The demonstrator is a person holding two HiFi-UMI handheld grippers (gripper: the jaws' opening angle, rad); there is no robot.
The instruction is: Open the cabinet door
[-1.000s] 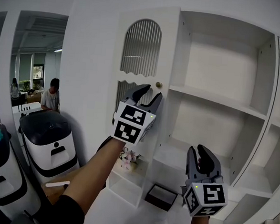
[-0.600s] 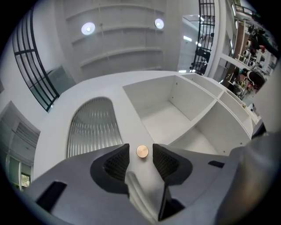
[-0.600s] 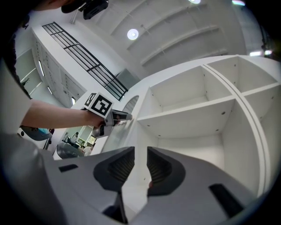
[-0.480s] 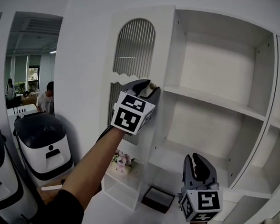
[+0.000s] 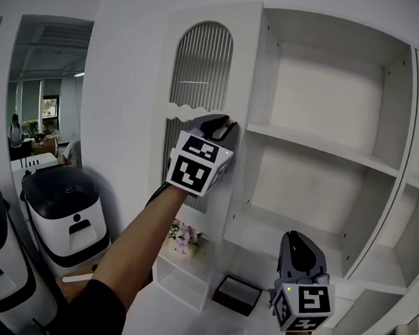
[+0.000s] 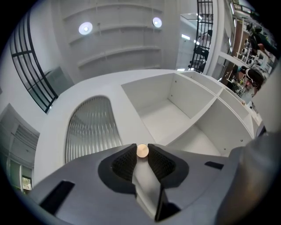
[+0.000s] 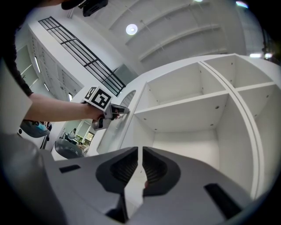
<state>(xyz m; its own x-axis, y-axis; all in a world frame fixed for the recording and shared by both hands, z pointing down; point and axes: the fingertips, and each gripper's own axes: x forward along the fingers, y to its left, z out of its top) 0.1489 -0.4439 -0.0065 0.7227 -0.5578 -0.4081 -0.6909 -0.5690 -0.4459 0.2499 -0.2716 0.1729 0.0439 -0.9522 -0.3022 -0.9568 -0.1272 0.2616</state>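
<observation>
The cabinet door (image 5: 202, 69) stands on the left side of the big white cabinet, next to the open shelves (image 5: 318, 146). It is tall and white, with a ribbed window (image 5: 203, 55) that is round at the top. It looks flat against the cabinet, so I think it is not open yet.

On the door's right edge is a small round knob (image 6: 142, 150). The knob is the only thing on the door that sticks out, so it is the part to take hold of and pull. The left gripper (image 5: 227, 125) is right there. Its jaws have just been closing, and the knob sits between the two tips with a dark pad touching it on each side. The gripper is clamped on the knob.

The left arm (image 5: 140, 237) reaches up and forward from the bottom of the head view. The gripper tips up a little toward the door, and its cube (image 5: 198, 173) faces the camera. A straight hold like this looks good for a pull toward the person.

The right gripper (image 5: 301, 241) hangs low and well apart from the door, pointing up at the shelves. Its jaws are pressed close with nothing between them. It seems to be waiting out of the way, so the door has room to swing.

Lower down, under the door, are some small flowers (image 5: 185, 234) and a dark box (image 5: 238, 294).
</observation>
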